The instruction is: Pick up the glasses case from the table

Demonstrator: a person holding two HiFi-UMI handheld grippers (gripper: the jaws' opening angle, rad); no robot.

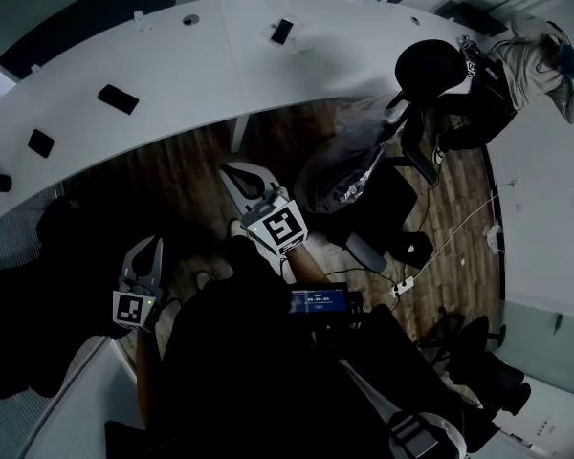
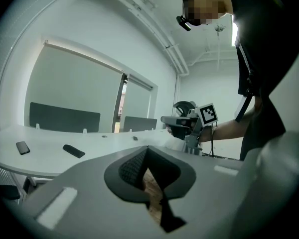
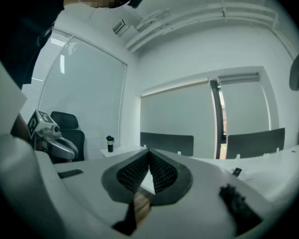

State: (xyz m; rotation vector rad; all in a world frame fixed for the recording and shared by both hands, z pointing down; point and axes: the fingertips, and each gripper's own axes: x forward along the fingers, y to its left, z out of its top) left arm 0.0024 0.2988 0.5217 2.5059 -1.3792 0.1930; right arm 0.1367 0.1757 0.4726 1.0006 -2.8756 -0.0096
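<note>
Two claws show in the lower left of the head view: the left claw point(image 1: 143, 256) and the right claw point(image 1: 244, 182). Both are grey and smooth, and each has a cube with black and white squares. In the left gripper view, the left claw's two tips are pressed together with nothing between them. Its inner pads point(image 2: 132, 166) are dark and bumpy, like a net. The right claw looks the same in its own view, with tips pressed together, bumpy dark pads point(image 3: 133, 174) and nothing held.

The glasses case point(image 1: 118, 98) lies on the long, curved white bench point(image 1: 191, 75) in the upper left of the head view, well apart from both claws. It is a dark, long shape with round ends. Further left lies a flat black phone point(image 1: 40, 142). The floor point(image 1: 191, 161) is brown wood, and a shiny, crinkly clear bag point(image 1: 354, 165) sits near the middle.

The room is dim, so what the case is made of is hard to make out. The person's dark body hides the bottom of the head view.
</note>
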